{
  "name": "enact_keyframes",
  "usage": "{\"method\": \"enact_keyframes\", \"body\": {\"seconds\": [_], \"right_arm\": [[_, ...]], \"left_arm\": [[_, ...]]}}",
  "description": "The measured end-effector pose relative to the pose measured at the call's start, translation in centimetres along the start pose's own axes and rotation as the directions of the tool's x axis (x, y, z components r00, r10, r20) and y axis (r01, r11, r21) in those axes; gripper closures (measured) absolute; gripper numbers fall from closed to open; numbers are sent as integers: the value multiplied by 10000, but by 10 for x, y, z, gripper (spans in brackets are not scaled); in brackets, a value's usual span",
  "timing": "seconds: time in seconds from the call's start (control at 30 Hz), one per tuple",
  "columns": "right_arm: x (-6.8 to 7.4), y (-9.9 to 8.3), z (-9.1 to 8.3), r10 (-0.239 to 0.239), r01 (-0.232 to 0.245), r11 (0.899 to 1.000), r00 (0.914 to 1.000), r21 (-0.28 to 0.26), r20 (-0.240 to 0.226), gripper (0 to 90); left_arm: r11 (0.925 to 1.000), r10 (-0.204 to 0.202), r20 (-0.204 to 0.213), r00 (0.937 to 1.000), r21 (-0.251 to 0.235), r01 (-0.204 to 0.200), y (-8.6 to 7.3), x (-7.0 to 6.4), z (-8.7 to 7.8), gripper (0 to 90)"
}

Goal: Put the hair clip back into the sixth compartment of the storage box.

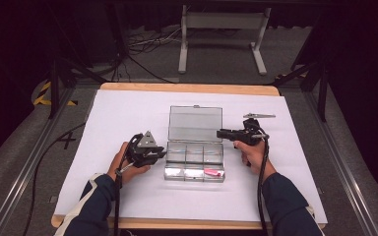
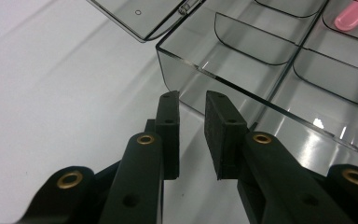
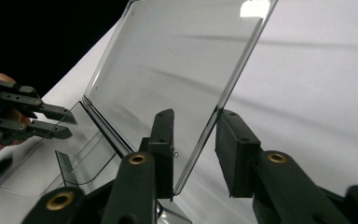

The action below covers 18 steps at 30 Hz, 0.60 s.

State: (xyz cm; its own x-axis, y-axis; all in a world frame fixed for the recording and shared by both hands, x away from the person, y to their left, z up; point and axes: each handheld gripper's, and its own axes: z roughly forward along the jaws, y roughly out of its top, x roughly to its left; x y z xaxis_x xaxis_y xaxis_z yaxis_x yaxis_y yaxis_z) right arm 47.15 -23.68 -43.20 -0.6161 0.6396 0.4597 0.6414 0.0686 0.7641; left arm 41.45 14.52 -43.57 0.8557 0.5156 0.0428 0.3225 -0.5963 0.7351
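Observation:
A clear plastic compartment box [image 1: 177, 156] lies mid-table with its lid [image 1: 195, 123] standing open. A small pink piece [image 1: 212, 172] rests in the box's near right compartment, also visible as the pink piece [image 2: 352, 16] in the left gripper view. My left gripper [image 1: 161, 155] sits at the box's left side, jaws slightly apart just outside the clear box wall [image 2: 223, 74], holding nothing; my left gripper [image 2: 192, 100] shows this close up. My right gripper [image 1: 220, 133] is at the lid's right edge. In its own view my right gripper [image 3: 196, 115] is open, jaws straddling the lid [image 3: 177, 60] edge without pinching it.
A white sheet [image 1: 128, 113] covers the wooden table [image 1: 187, 88]. Beyond the far edge, cables [image 1: 147, 44] lie on the floor beside a white stand [image 1: 221, 29]. Black frame bars [image 1: 54, 88] stand to the left and right. The other hand's left gripper [image 3: 70, 122] shows past the lid.

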Motion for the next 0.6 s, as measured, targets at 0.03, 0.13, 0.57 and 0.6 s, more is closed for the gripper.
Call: {"method": "enact_keyframes", "body": {"seconds": [0.03,0.13,0.57,0.6], "right_arm": [[0,0,0,0,0,10000,10000,0,0,711],[1,0,-3,-271,270,9995,9996,-147,-21,735],[6,1,-13,-1118,1103,9927,9933,-484,-289,834],[7,1,-13,-1149,1132,9923,9928,-494,-330,838]], "left_arm": [[10000,0,0,10000,0,0,0,0,0,760],[10000,6,-1,10000,1,-6,0,0,0,760],[10000,3,-4,10000,10,-3,0,0,0,762],[10000,15,-16,10000,17,-15,0,0,0,762]]}}
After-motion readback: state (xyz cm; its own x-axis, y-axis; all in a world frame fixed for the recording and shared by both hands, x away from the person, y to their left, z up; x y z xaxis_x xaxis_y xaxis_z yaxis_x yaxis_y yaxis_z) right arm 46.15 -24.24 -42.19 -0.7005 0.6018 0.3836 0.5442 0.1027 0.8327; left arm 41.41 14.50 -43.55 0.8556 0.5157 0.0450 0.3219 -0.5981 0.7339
